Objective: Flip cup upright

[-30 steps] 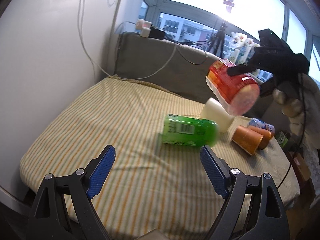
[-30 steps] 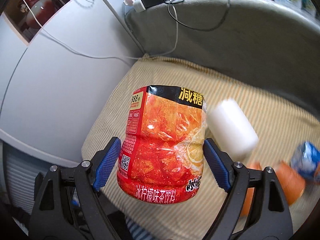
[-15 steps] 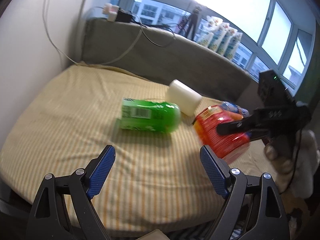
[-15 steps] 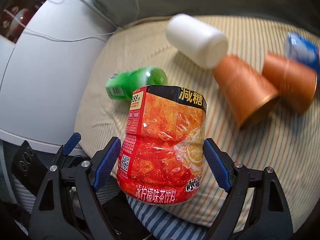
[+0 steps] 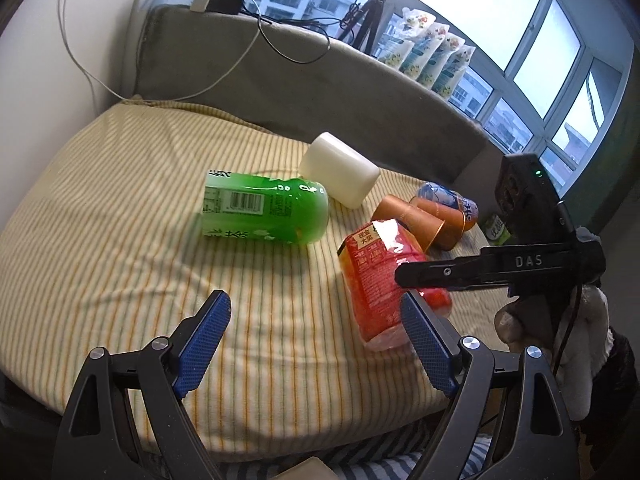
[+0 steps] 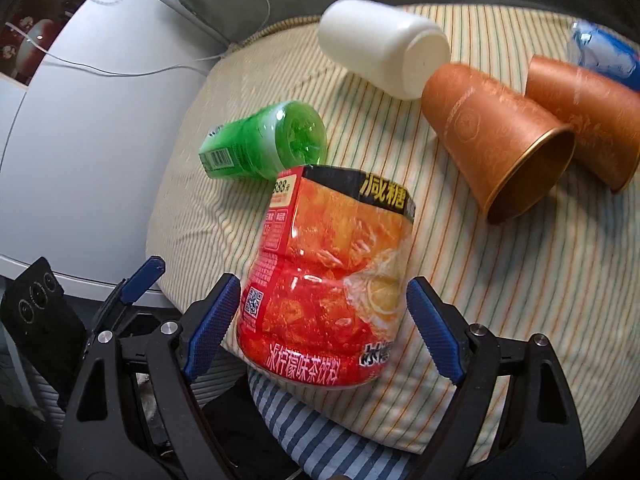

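The right tongs clamp the red tea-label cup by its sides, tilted over the striped cushion, for turning upright; the left tongs gape wide, empty.

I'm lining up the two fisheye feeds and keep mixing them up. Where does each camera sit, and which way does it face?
Left wrist: sits on the left tongs, open and empty, facing across the striped cushion toward the windows; the right tongs enter from the right.
Right wrist: sits on the right tongs, looking down at the red labelled plastic cup they grip.
Shared: red cup, green bottle, white cup.
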Tool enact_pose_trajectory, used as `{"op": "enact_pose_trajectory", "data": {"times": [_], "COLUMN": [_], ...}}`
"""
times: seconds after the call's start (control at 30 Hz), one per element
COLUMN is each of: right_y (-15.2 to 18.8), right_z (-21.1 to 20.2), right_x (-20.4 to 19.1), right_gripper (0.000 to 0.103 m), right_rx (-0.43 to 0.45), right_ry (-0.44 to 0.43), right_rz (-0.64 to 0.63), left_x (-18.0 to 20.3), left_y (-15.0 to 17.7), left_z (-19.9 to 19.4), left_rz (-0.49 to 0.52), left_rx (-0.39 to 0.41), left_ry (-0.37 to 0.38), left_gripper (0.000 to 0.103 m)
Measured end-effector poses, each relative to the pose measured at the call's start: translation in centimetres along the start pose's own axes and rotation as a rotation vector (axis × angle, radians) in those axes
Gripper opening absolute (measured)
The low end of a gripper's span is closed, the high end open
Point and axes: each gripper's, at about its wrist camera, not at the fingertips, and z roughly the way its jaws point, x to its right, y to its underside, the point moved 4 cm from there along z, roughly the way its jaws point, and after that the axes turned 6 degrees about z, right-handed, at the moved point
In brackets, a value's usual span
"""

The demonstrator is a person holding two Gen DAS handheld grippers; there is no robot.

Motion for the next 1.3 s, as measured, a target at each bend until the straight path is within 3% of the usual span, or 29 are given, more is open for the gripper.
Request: {"op": "enact_pose_trajectory", "data": {"times": [0.33,0.47,0.77,1.07,1.3], "right_y": [1.4,2.5,5.0,6.3,6.4], "right_z": [-6.5,-9.0,-13.6,-14.7,-14.0], "right_x": [-0.3,1.1,6.1,9.7,10.1], "right_gripper": [0.088,0.088,0.090,0.090,0.090], "right_rx": [0.207,0.293,0.439,0.458,0.454], "right_ry": [0.044,0.067,0.144,0.149,0.142], "right_rz": [-0.107,-0.095,0.008,0.099,0.113], "left_x": [2.5,3.4,3.5,3.4,3.1], "left_y": [-2.1,-2.8,-4.0,-4.2,-4.1], "left_z": [0.8,1.8,5.0,8.2,9.9], "left_rz": [0.065,0.082,-0.027,-0.120,-0.152], "left_rx": [-0.031,-0.060,-0.210,-0.360,-0.401], "left_ry": [0.041,0.067,0.200,0.284,0.286], "left_gripper": [0.087,0.087,0.087,0.087,0.087]}}
